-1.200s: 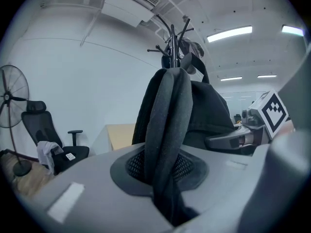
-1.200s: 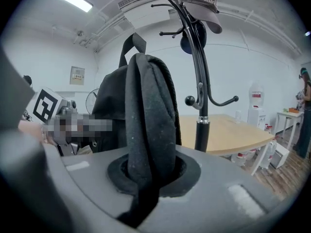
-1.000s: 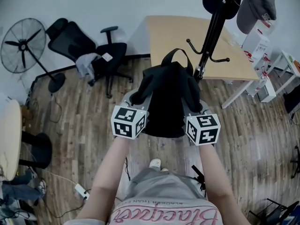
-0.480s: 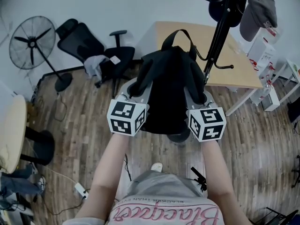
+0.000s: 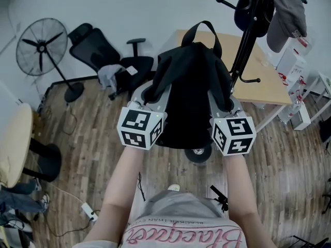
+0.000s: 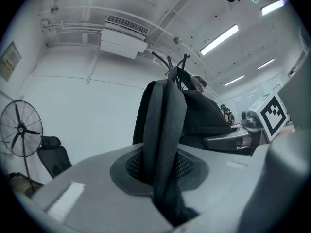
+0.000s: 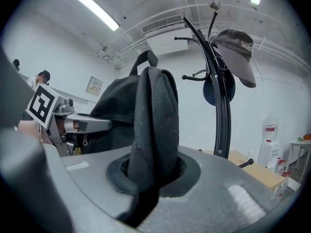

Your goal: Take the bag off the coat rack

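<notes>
Black bag [image 5: 189, 102] is held up mid-air just beside the coat rack [image 5: 252, 32], fabric clamped on one side by the left gripper [image 6: 163, 178] and on the other by the right gripper [image 7: 146, 178]

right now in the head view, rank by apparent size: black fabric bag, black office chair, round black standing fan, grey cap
1. black fabric bag, though it is nearest the camera
2. black office chair and round black standing fan: too alike to rank
3. grey cap
</notes>
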